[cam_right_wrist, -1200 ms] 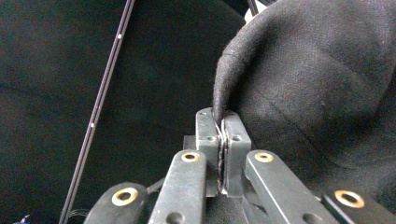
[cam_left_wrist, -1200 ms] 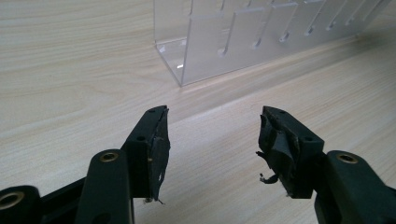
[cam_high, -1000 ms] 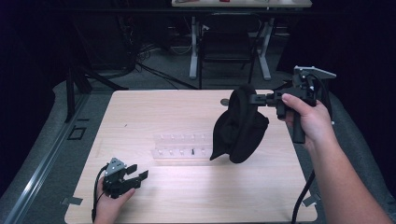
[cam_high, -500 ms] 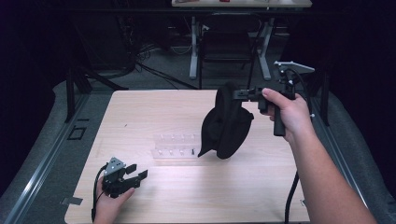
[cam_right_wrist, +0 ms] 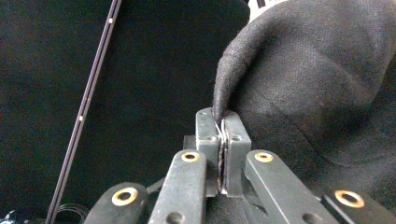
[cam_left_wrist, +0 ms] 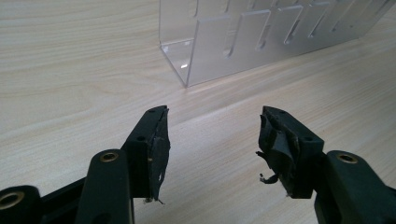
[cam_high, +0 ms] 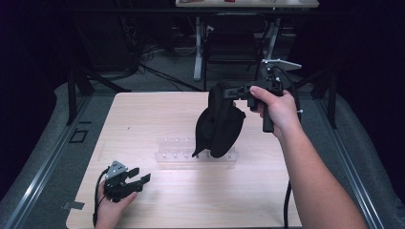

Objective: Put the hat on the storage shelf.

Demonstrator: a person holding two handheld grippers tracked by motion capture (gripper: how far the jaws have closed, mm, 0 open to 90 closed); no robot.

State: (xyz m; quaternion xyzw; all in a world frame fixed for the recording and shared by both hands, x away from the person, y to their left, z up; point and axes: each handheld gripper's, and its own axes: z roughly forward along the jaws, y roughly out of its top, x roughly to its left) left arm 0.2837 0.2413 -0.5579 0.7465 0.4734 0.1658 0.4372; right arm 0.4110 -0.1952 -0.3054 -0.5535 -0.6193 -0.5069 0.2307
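Plainly unmarked black cap (cam_high: 218, 121) hangs from right gripper (cam_high: 228, 91).

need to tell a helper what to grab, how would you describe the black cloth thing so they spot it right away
Start at the pale wooden table. Above its right half a black cap hangs in the air, pinched at its edge by the right claw. It dangles over a clear rack and is the only soft, dark thing there.

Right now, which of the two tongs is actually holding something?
The right tongs, raised over the table: jaws shut on an edge of the black cloth bag. The left tongs rest open at the near-left corner, nothing between them.
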